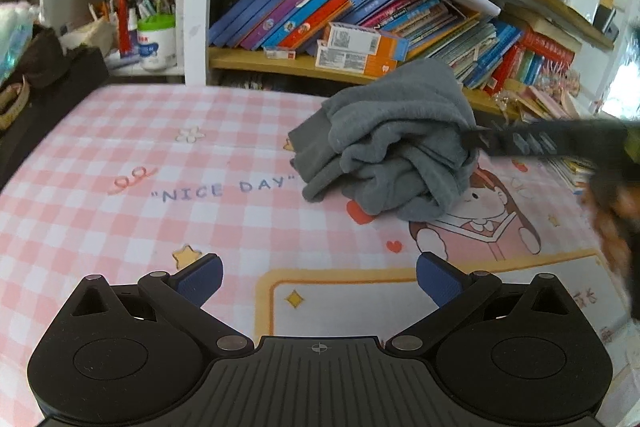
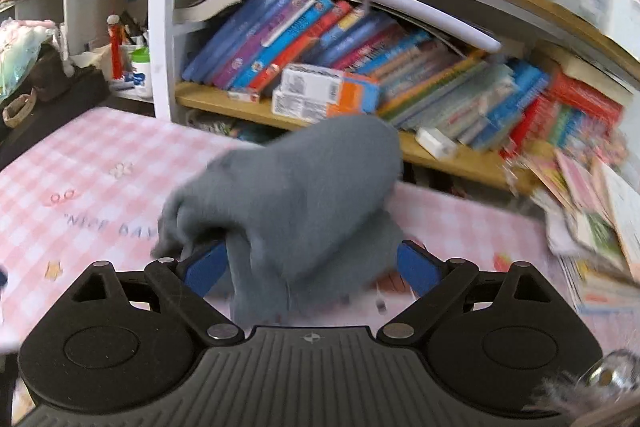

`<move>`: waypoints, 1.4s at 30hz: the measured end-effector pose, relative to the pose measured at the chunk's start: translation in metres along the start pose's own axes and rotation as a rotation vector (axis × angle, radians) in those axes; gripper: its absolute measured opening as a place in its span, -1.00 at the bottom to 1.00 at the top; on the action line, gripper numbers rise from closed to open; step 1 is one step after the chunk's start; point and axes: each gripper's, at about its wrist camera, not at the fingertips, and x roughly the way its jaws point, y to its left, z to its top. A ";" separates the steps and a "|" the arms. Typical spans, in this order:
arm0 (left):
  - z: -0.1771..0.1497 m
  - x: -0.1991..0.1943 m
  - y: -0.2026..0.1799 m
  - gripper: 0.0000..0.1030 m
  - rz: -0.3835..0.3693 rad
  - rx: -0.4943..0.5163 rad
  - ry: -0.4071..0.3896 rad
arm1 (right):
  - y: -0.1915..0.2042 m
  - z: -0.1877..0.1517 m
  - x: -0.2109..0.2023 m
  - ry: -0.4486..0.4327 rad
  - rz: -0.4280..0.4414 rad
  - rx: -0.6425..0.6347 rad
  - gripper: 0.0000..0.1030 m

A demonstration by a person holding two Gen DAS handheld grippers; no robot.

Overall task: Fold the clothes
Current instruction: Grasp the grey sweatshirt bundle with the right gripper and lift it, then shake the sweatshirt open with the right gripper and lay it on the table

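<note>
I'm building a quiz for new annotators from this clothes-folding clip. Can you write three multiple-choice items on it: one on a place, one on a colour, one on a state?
1. Where does the grey garment lie?
A. on the pink checked tablecloth
B. on the bookshelf
C. on the floor

2. What colour are the pads on the left gripper fingers?
A. red
B. blue
C. white

3. How does the garment look?
A. spread flat
B. on a hanger
C. bunched in a rumpled heap

Answers:
1. A, the left wrist view shows the heap resting on the cloth beside the "NICE DAY" print.
2. B, both pads show blue at the fingertips.
3. C, its folds are piled loosely, and in the right wrist view the cloth rises between the wide-open fingers of the right gripper.
</note>
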 end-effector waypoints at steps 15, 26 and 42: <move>-0.011 -0.023 0.039 1.00 0.081 -0.080 -0.011 | 0.047 0.023 0.071 0.185 0.075 -0.385 -0.46; -0.004 -0.034 0.093 1.00 0.111 -0.224 -0.065 | 0.064 0.097 0.002 0.000 0.325 0.064 -0.72; 0.013 -0.031 0.117 0.98 0.014 -0.328 -0.178 | -0.069 -0.053 -0.109 -0.061 -0.177 0.689 -0.73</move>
